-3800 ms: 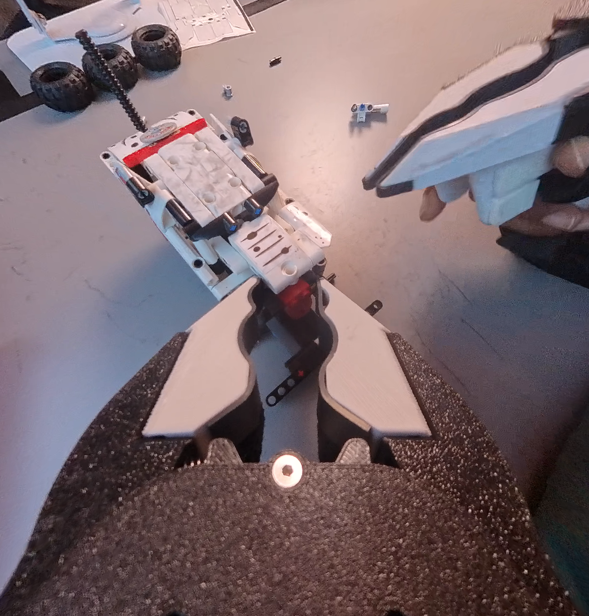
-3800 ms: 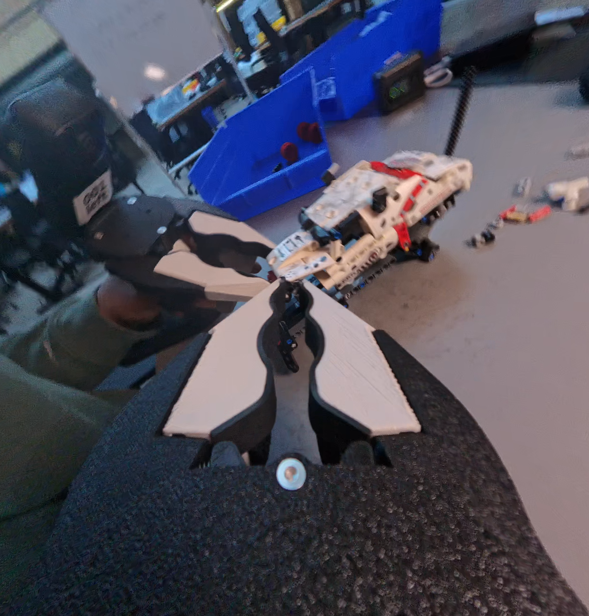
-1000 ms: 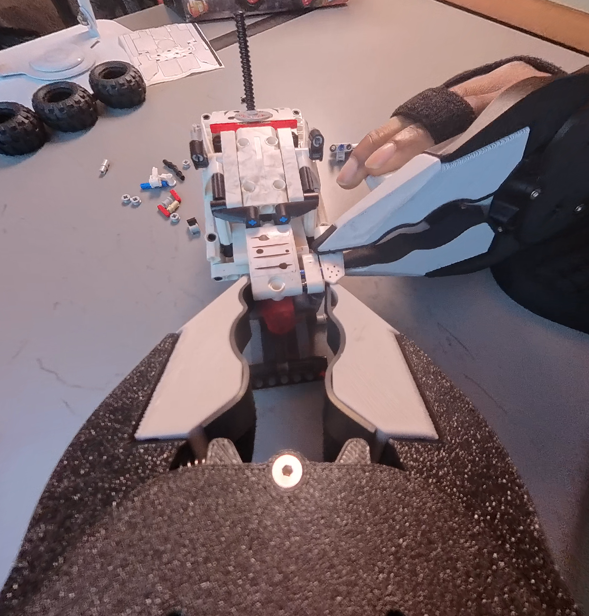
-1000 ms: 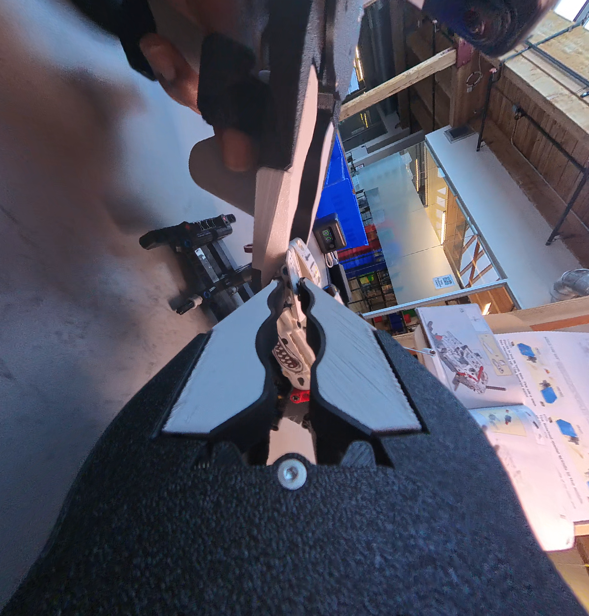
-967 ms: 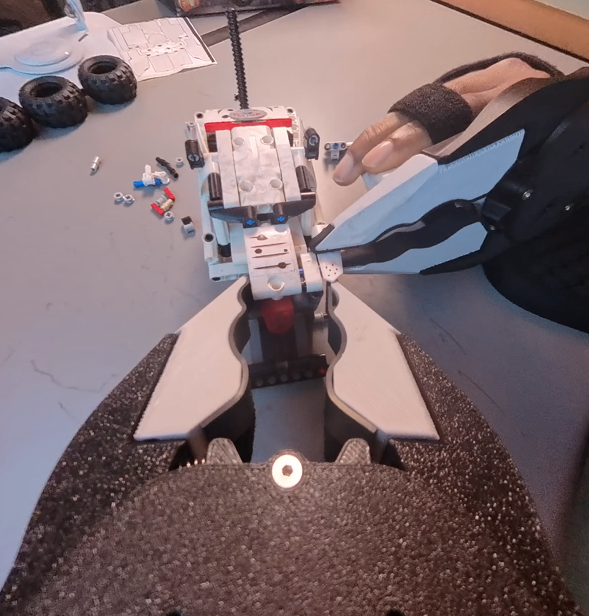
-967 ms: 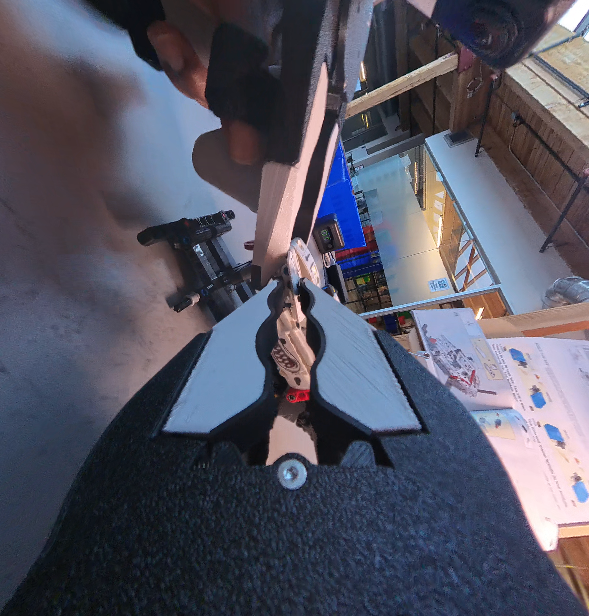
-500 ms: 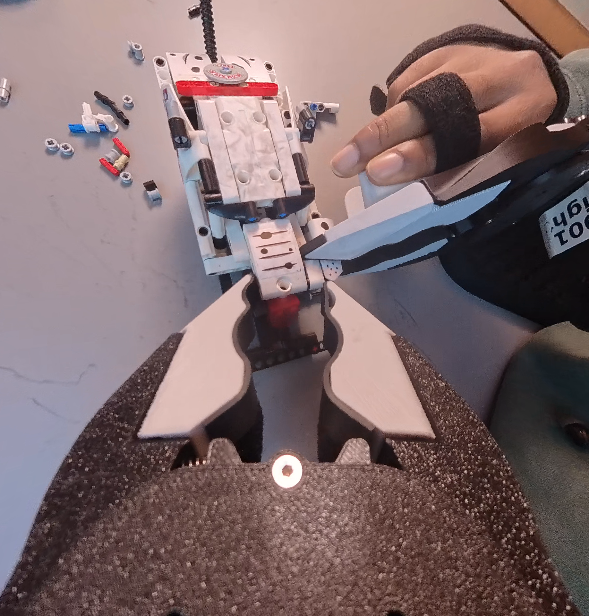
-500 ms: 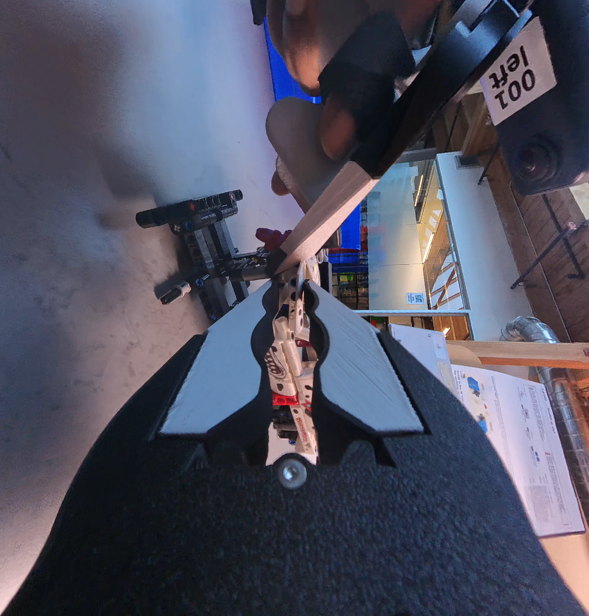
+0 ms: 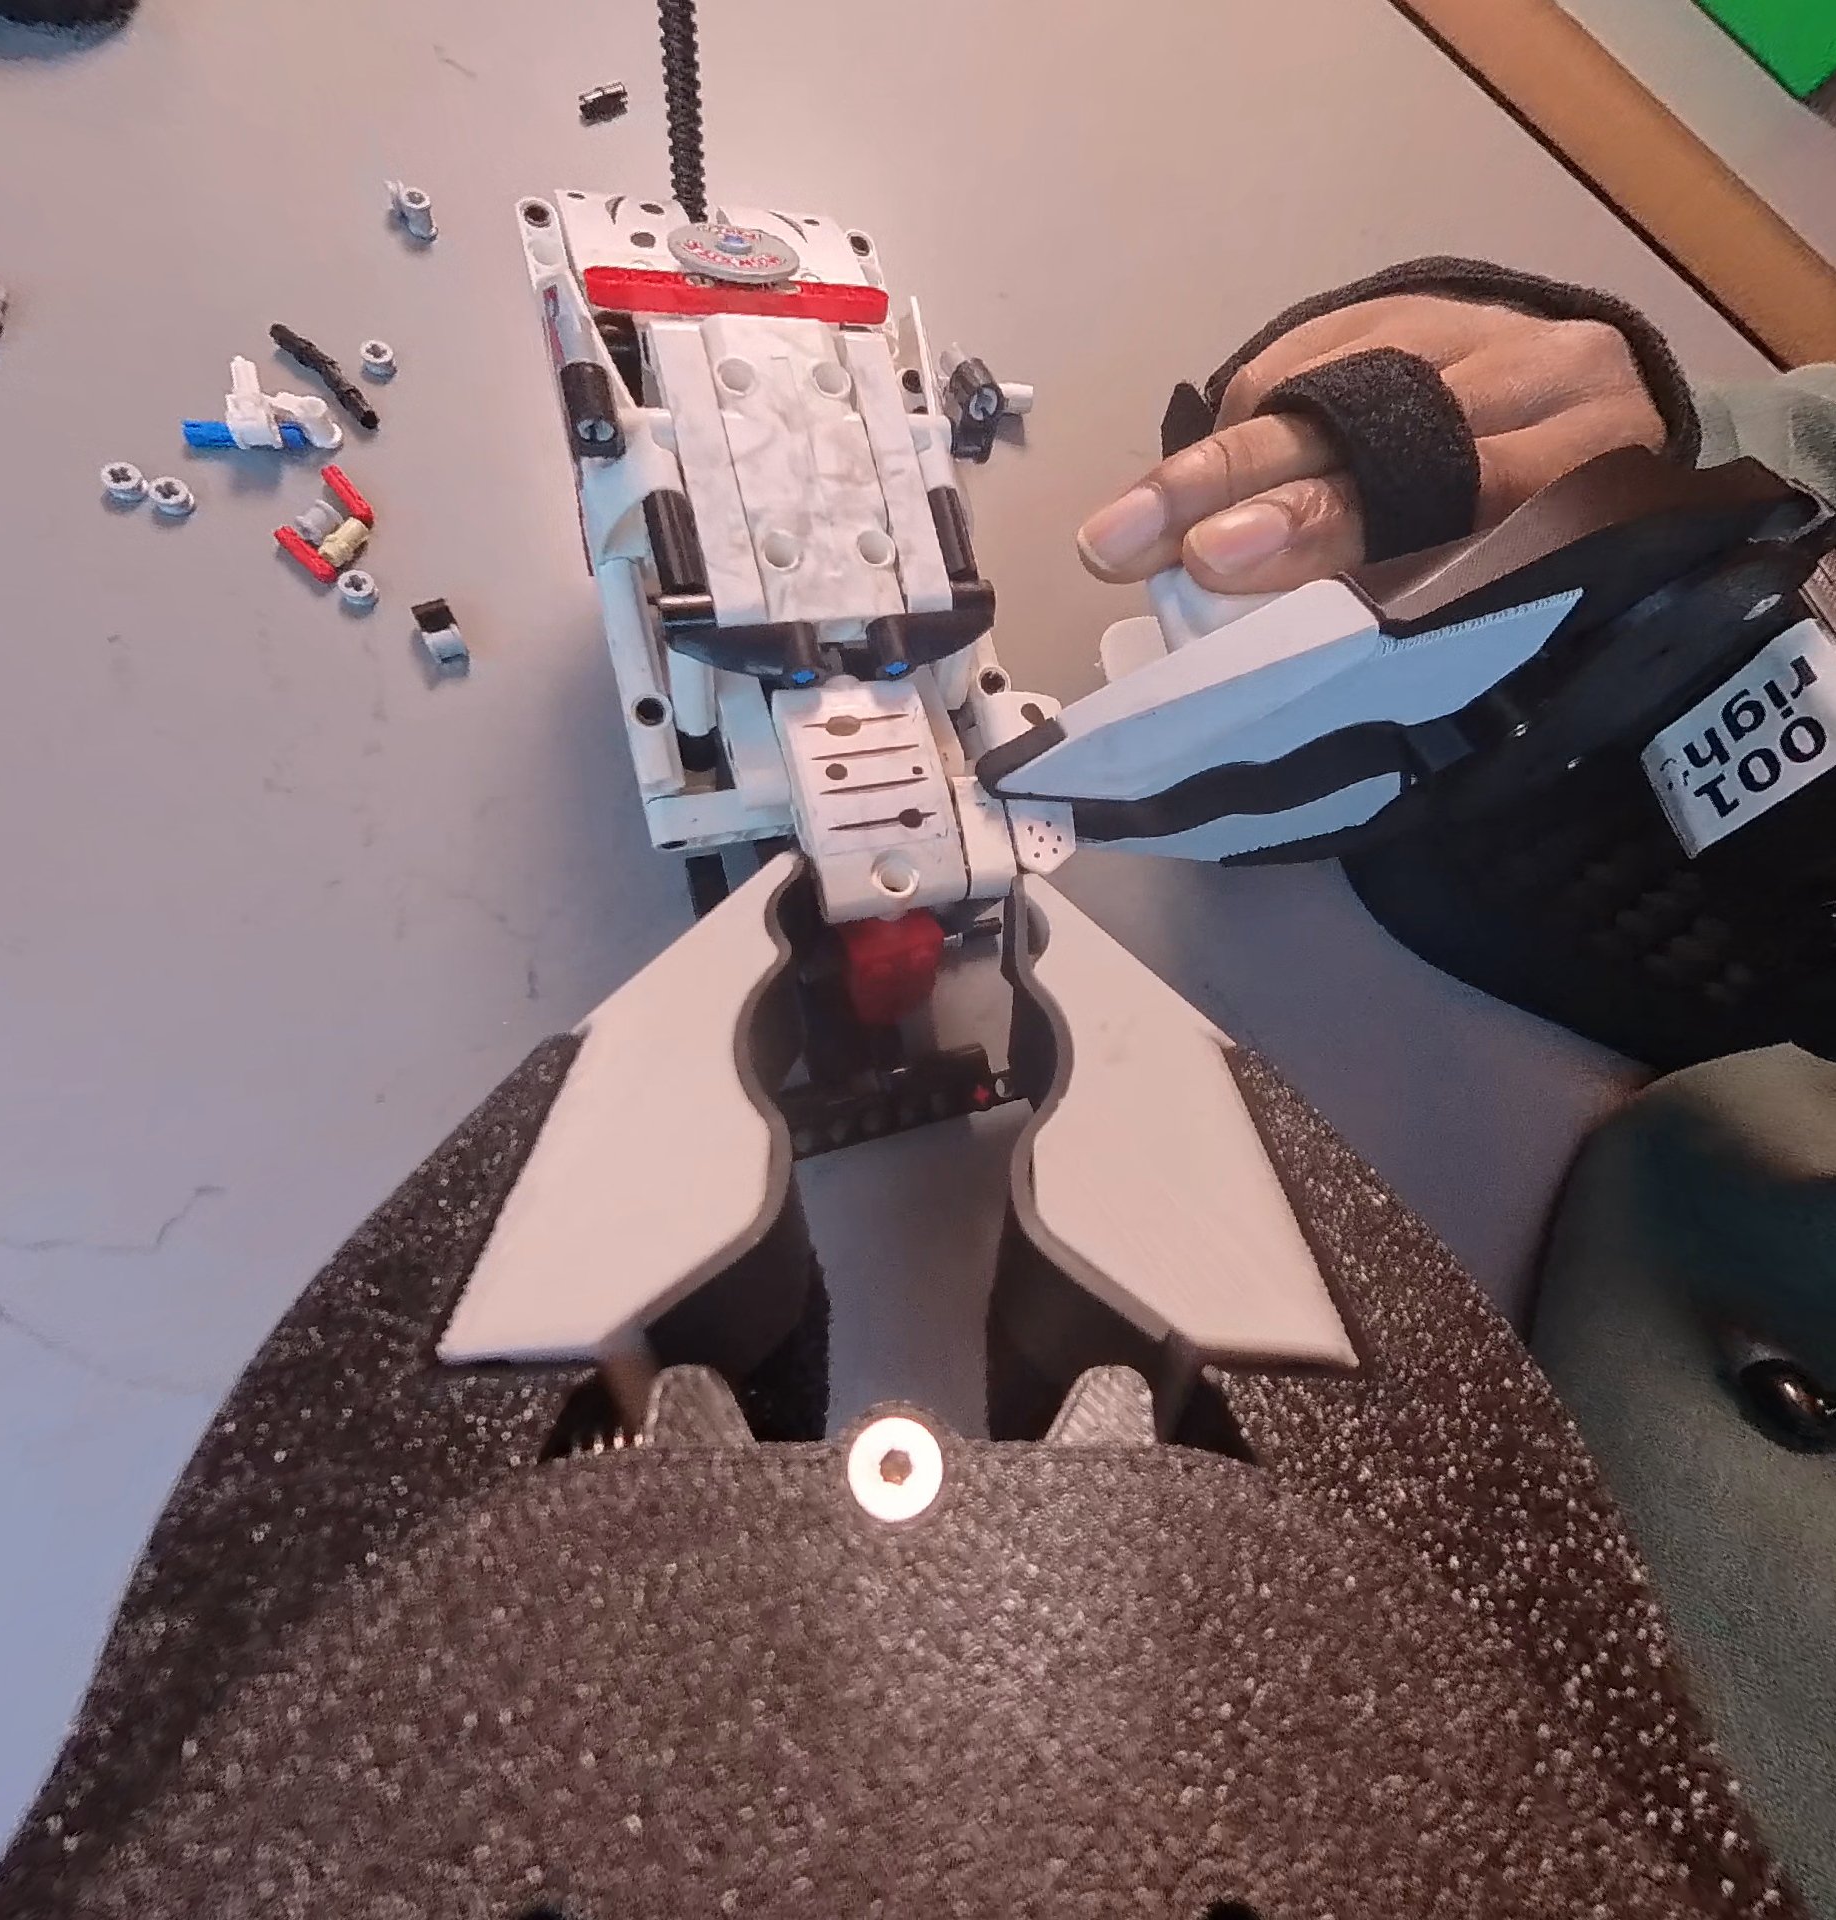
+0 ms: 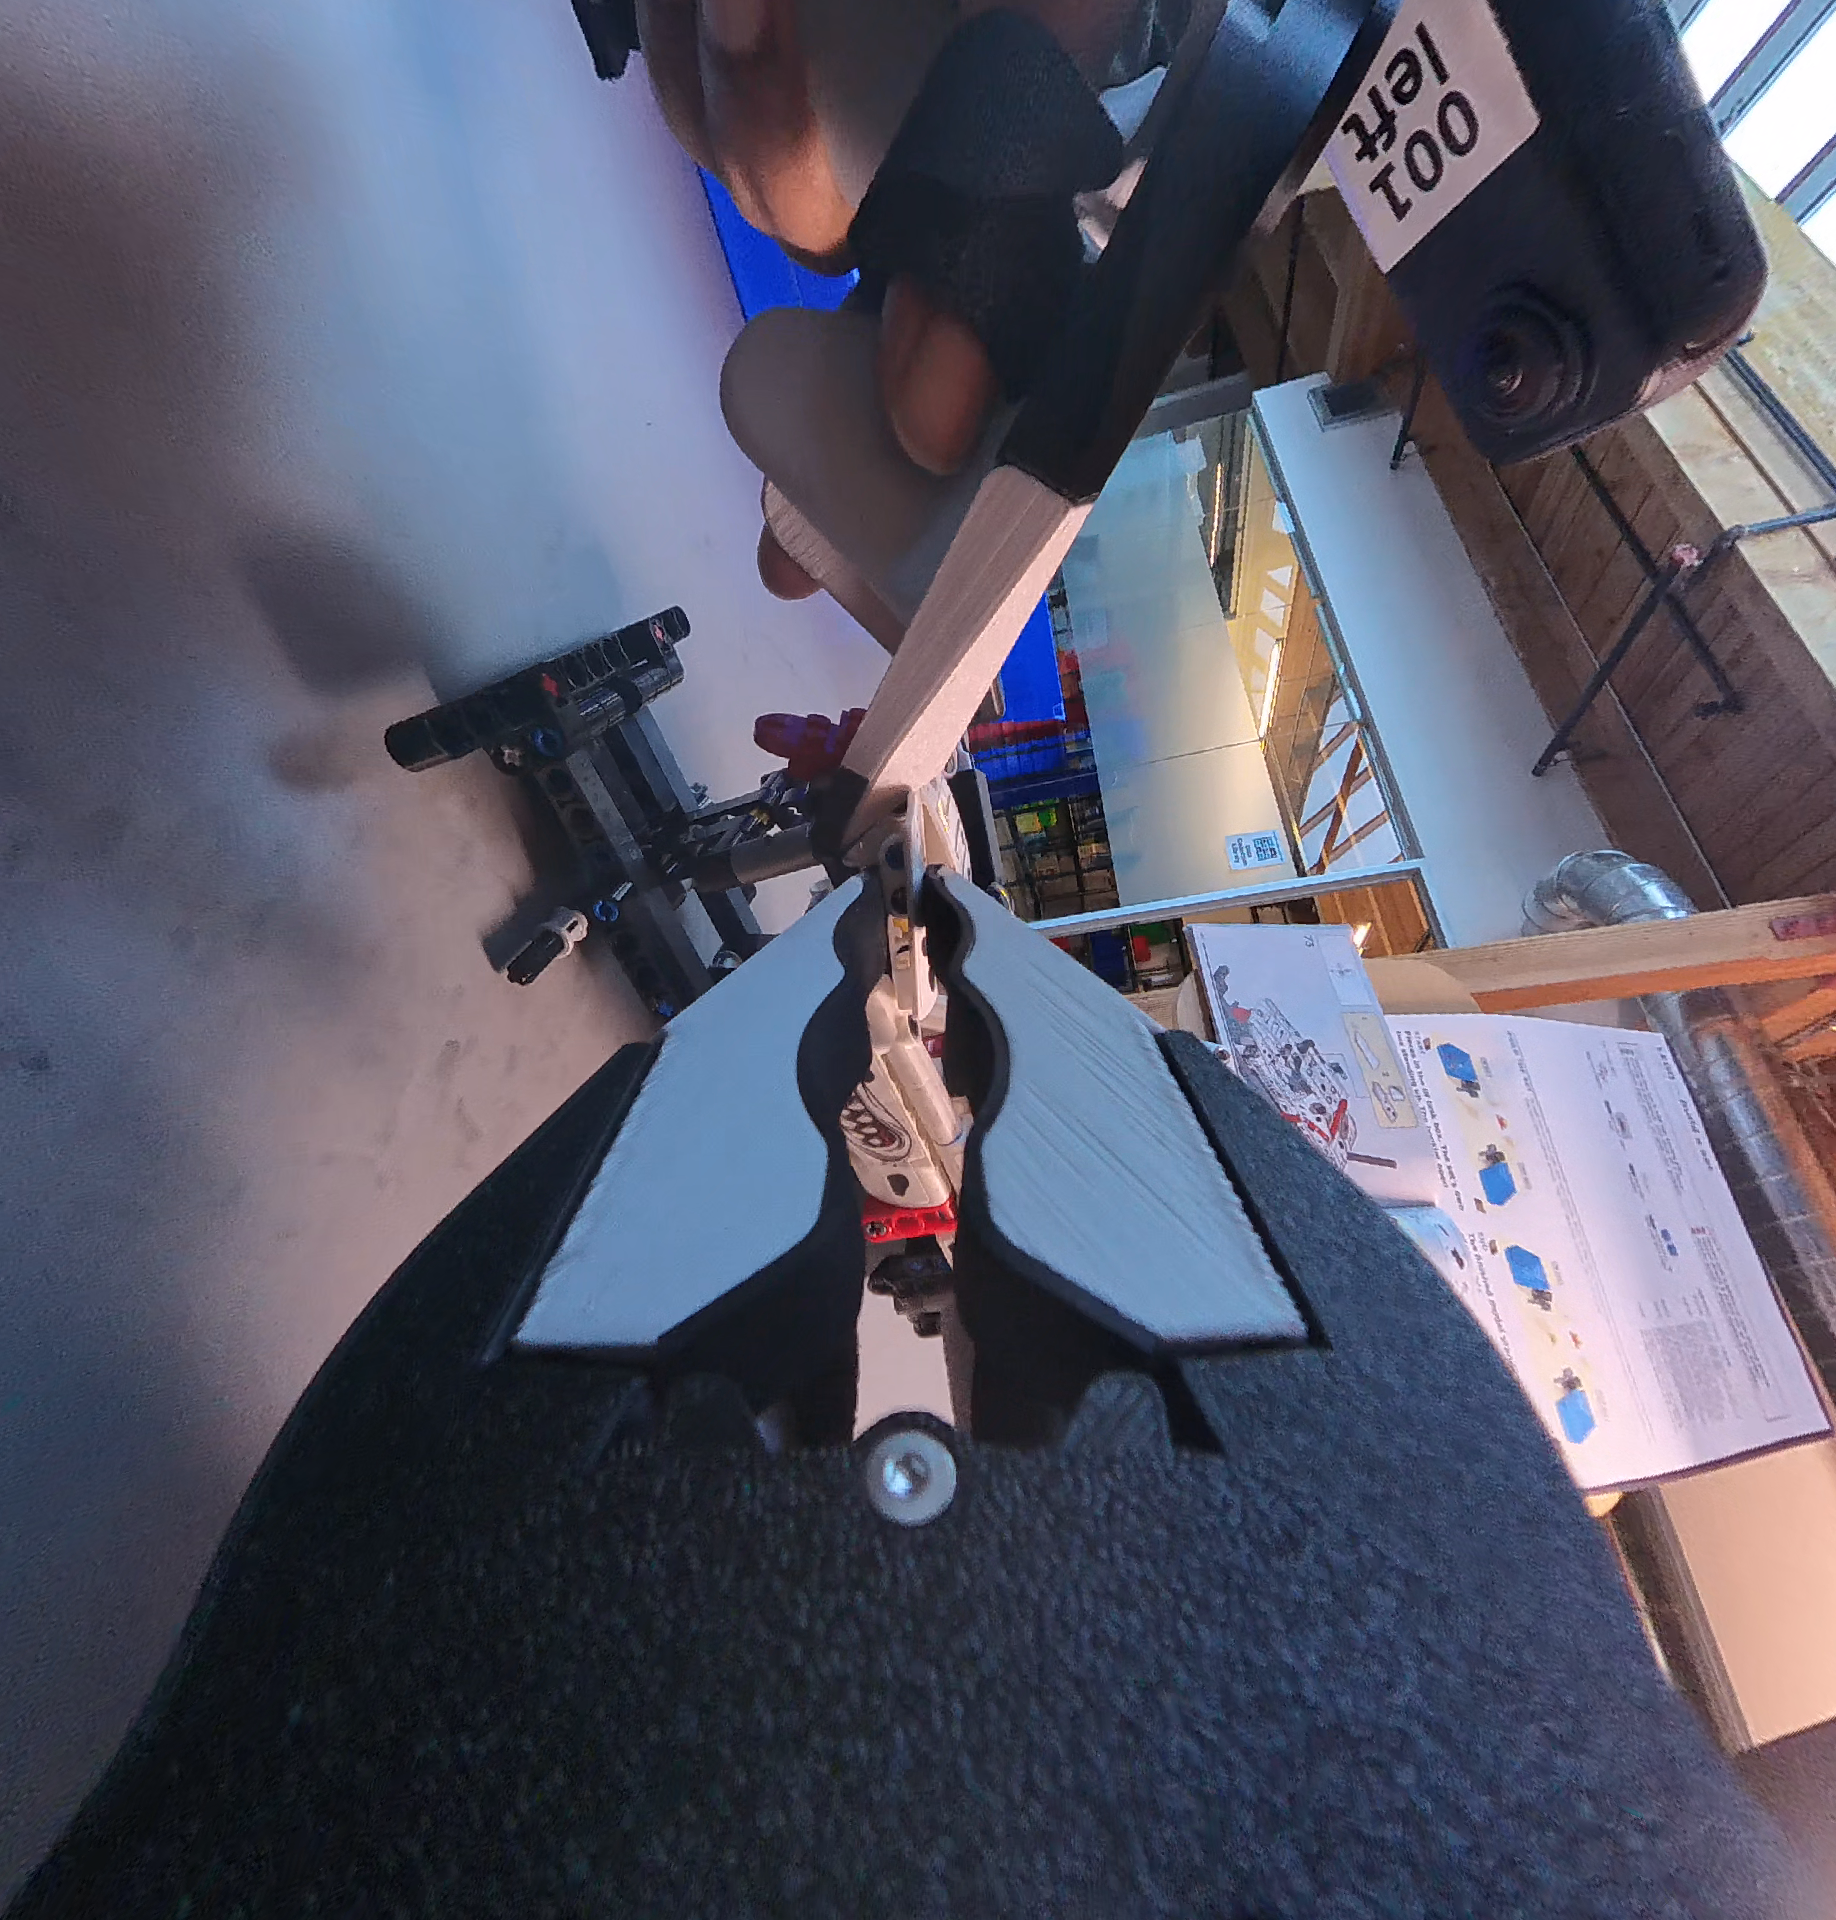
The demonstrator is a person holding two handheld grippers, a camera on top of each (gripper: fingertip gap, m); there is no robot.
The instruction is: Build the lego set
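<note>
Two grippers on white lego vehicle (image 9: 789,540), left gripper (image 9: 898,883) clamping front, right gripper (image 9: 1007,790) pinching side panel

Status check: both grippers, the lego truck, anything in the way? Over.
Left gripper clamped on the lego truck front end. Right gripper shut on white side panel, pressing it on. Loose small parts lie clear, left.

hidden and cut-off bits at this moment

your left gripper (image 9: 898,894) covers the lego model's (image 9: 789,499) near end, so you can't see what its tips pinch. the black ribbed rod (image 9: 682,94) runs off the top edge. toward the table's (image 9: 218,935) far left edge, the loose pieces (image 9: 322,520) are too small to identify. in the right wrist view, the table is blurred.
</note>
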